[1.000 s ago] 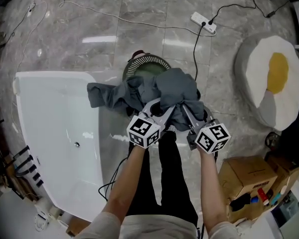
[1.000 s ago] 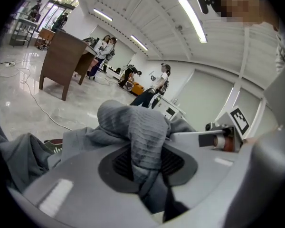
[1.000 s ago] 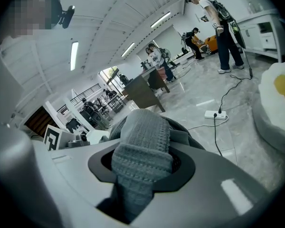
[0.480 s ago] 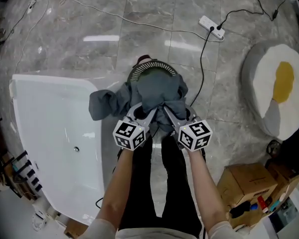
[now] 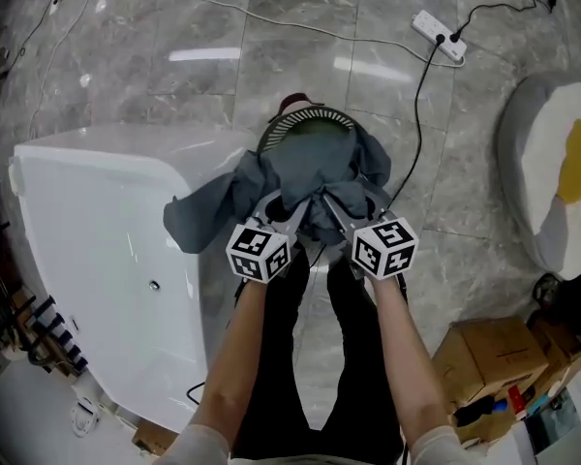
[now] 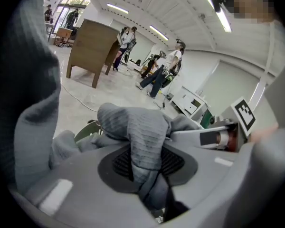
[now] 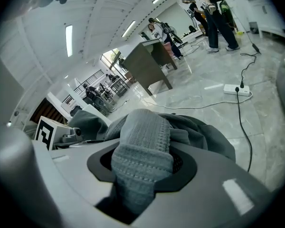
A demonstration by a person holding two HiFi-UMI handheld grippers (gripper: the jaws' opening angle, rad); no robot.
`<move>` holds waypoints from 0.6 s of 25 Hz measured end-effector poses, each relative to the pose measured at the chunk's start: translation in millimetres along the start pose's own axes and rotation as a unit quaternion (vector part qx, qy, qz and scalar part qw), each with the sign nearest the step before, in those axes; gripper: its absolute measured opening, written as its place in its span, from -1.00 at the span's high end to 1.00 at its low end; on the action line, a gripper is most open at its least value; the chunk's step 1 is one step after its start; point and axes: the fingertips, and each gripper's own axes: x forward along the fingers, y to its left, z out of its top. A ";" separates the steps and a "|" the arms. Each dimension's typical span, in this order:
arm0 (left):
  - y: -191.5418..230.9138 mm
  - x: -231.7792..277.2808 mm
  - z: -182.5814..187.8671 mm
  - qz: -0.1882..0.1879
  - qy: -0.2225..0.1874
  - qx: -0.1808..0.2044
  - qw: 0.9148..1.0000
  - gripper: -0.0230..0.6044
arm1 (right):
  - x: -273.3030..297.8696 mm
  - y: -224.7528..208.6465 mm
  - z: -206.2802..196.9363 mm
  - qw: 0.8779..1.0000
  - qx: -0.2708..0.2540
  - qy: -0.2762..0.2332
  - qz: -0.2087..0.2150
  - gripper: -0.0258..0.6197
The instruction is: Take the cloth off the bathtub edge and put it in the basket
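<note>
A grey cloth [image 5: 305, 172] hangs bunched over the green slatted basket [image 5: 310, 117], which stands on the floor beside the white bathtub [image 5: 107, 260]. One loose end of the cloth [image 5: 189, 223] trails left over the tub's rim. My left gripper [image 5: 289, 211] is shut on a ribbed fold of the cloth [image 6: 142, 146]. My right gripper [image 5: 331, 209] is shut on another ribbed fold [image 7: 142, 160]. Both grippers sit side by side just on the near side of the basket. Most of the basket is hidden under the cloth.
A power strip [image 5: 438, 35] with a black cable [image 5: 416, 114] lies on the marble floor past the basket. An egg-shaped cushion [image 5: 562, 172] is at the right, cardboard boxes [image 5: 494, 356] at the lower right. The person's legs stand below the grippers.
Both grippers have carried the cloth forward from the tub's edge toward the basket, and the cloth now covers most of the basket. The grip on both folds is unchanged.
</note>
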 end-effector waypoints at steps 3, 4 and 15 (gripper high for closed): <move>16.7 16.8 -14.5 0.010 0.008 -0.012 1.000 0.43 | 19.2 -17.8 -12.2 1.000 0.011 0.007 -0.004 0.45; 23.2 22.5 -19.2 0.015 0.012 -0.015 1.000 0.43 | 26.9 -23.6 -15.9 1.000 0.014 0.010 -0.006 0.45; 58.5 54.8 -57.5 0.023 0.063 -0.004 0.998 0.42 | 59.7 -78.4 -55.9 0.994 0.034 0.041 -0.093 0.33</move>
